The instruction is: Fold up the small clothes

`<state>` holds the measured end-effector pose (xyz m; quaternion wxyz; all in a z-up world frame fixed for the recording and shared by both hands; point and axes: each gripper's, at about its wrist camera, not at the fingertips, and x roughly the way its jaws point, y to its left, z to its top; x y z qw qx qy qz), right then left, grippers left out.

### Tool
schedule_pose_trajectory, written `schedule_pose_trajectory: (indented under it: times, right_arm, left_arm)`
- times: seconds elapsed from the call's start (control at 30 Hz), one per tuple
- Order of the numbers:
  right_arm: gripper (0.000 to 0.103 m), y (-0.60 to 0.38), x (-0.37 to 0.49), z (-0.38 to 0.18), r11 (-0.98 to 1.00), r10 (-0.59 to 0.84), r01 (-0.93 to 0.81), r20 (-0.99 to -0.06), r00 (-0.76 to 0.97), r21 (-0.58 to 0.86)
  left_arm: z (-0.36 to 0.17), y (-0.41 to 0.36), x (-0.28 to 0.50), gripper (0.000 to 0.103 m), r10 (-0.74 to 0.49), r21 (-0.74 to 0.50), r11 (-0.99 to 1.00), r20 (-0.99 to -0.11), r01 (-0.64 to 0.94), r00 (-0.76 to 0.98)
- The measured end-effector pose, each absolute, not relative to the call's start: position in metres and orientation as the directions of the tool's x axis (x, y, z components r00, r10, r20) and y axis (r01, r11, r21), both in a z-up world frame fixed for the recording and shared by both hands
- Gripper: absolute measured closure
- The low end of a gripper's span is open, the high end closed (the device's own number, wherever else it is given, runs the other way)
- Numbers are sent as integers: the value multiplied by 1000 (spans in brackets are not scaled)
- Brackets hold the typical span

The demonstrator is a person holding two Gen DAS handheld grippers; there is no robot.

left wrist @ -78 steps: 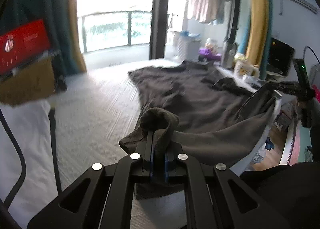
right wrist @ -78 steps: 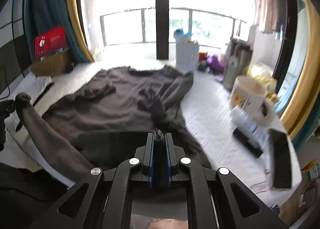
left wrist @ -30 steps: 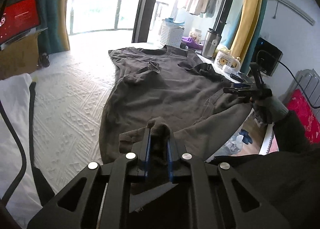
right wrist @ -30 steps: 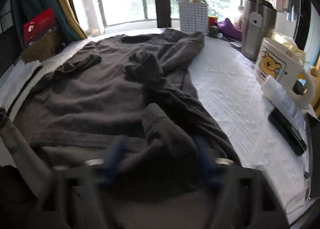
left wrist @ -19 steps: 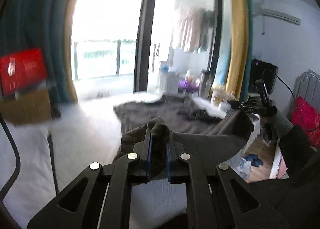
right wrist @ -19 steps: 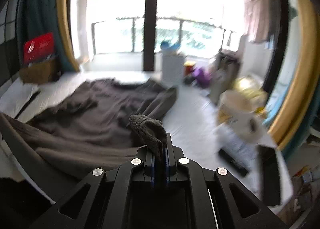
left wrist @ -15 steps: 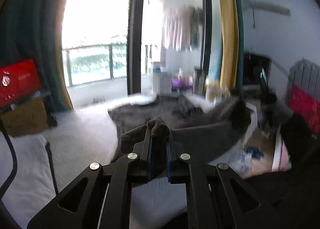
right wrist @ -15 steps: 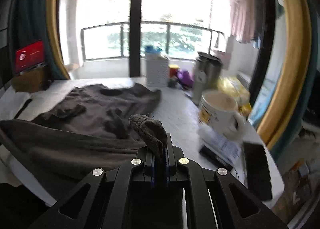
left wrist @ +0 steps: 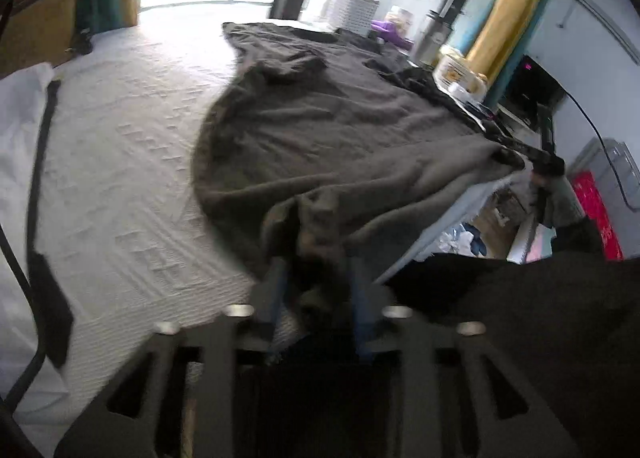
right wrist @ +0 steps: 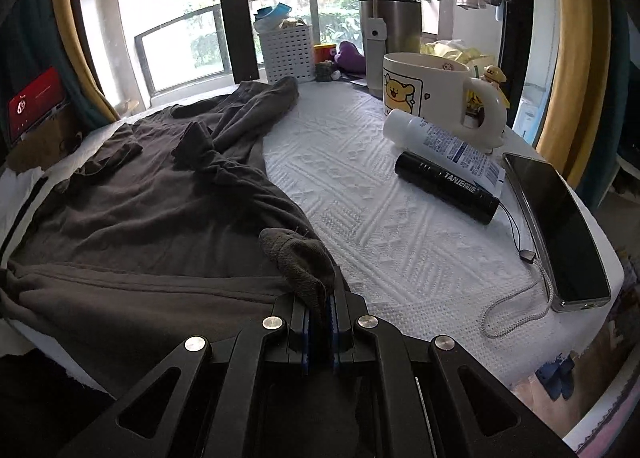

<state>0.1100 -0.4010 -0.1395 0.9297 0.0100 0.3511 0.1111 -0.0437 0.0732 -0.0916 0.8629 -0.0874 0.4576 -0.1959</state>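
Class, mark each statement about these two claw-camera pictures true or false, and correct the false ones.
1. The right claw is shut on a corner of the grey shirt. True.
2. The shirt is already folded into a small square. False: it lies spread over the white bedcover, hem nearest the cameras.
3. The left claw has its jaws apart, with shirt fabric between them. True: they have just been opening.
4. The bear mug lies tipped over on the shirt. False: it stands upright on the bedcover, clear of the shirt.
5. A black tube lies beside a white bottle. True.
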Motion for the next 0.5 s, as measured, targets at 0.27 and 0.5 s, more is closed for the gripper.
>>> schedule_pose_trajectory:
  times: [0.27,0.5]
  right_arm:
    - [96,-403,103,-134,974,223,-200,-634,740,110]
    - [96,-406,92,-118,970,241,-216,-596,766,115]
  left_arm:
    - [-91,80,-17,55,-512,-486,853,-709,190,485]
    - [-105,59,5,83,-483,-436,874,-745,212,460]
